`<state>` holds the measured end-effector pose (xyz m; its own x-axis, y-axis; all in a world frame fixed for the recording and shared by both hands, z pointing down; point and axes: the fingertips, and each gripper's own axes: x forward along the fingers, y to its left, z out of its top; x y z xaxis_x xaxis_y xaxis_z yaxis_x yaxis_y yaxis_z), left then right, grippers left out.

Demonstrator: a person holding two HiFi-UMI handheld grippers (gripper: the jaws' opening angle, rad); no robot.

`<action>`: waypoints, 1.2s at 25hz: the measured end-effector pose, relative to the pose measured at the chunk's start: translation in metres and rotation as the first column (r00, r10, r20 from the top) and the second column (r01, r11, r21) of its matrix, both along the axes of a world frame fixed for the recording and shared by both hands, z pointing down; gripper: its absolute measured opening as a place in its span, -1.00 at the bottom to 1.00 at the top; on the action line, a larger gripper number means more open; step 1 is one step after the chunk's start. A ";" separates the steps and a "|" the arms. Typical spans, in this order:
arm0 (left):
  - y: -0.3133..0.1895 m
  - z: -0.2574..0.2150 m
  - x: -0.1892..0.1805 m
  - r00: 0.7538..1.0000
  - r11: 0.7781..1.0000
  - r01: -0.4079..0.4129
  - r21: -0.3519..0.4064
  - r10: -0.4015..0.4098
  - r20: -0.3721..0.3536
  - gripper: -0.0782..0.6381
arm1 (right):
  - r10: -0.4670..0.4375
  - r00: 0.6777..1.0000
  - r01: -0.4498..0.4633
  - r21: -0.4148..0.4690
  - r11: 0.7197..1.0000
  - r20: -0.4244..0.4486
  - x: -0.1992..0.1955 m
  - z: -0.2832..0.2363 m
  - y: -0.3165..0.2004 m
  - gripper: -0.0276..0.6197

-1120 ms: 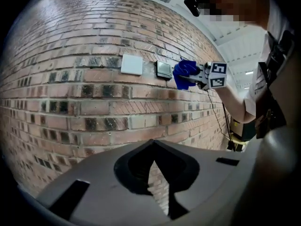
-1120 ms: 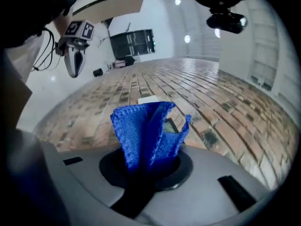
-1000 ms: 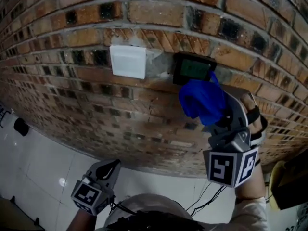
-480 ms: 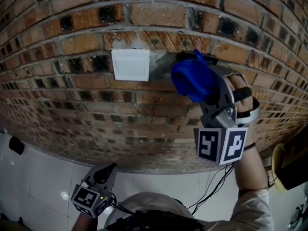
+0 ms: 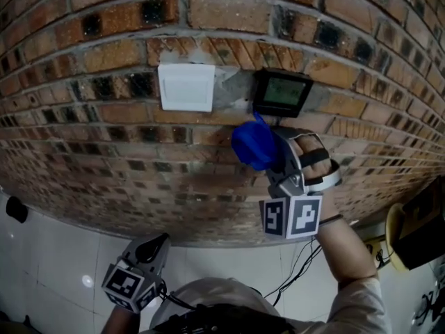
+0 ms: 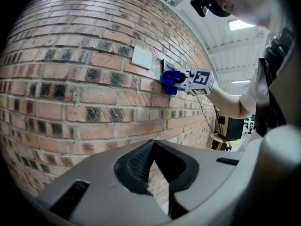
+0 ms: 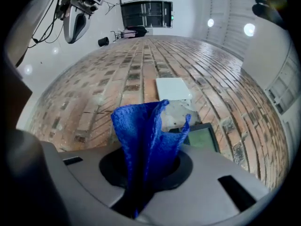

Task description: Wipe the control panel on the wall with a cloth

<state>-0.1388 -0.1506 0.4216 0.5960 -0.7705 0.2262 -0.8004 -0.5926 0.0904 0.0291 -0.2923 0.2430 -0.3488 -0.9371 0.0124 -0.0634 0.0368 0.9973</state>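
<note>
Head view: right gripper [image 5: 272, 160], fingers clamped on the blue cloth [image 5: 254, 145], just slid down-left off the control panel [image 5: 281, 93]. Screen's uncovered again, so probably between strokes. Meanwhile left gripper [image 5: 154, 248] hangs low, fingers together, empty.

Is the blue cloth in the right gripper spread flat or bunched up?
Bunched up: the blue fabric cloth stands in crumpled folds, pinched between the shut jaws of the right gripper.
</note>
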 end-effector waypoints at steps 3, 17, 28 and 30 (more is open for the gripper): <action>0.002 0.003 0.003 1.000 1.000 -0.008 0.006 0.008 0.007 -0.78 | -0.015 1.000 0.014 -0.027 1.000 -0.011 0.000 0.003 0.001 -0.64; -0.003 -0.006 0.007 0.999 1.000 0.018 0.025 -0.017 -0.032 -0.78 | -0.098 0.992 0.081 0.185 0.979 0.085 0.000 -0.127 0.022 -0.64; 0.003 -0.005 -0.004 0.998 0.998 0.055 0.022 -0.054 -0.033 -0.78 | -0.089 0.994 0.081 0.120 0.989 0.063 -0.005 -0.070 0.018 -0.64; 0.003 -0.006 -0.005 0.998 0.998 0.055 0.025 -0.055 -0.023 -0.78 | -0.089 0.994 0.082 0.096 0.992 0.066 -0.006 -0.054 0.017 -0.64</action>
<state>-0.1436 -0.1477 0.4155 0.5570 -0.8077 0.1935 -0.8299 -0.5499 0.0939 0.0231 -0.2756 0.1891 -0.4245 -0.8999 -0.1003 -0.1338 -0.0473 0.9899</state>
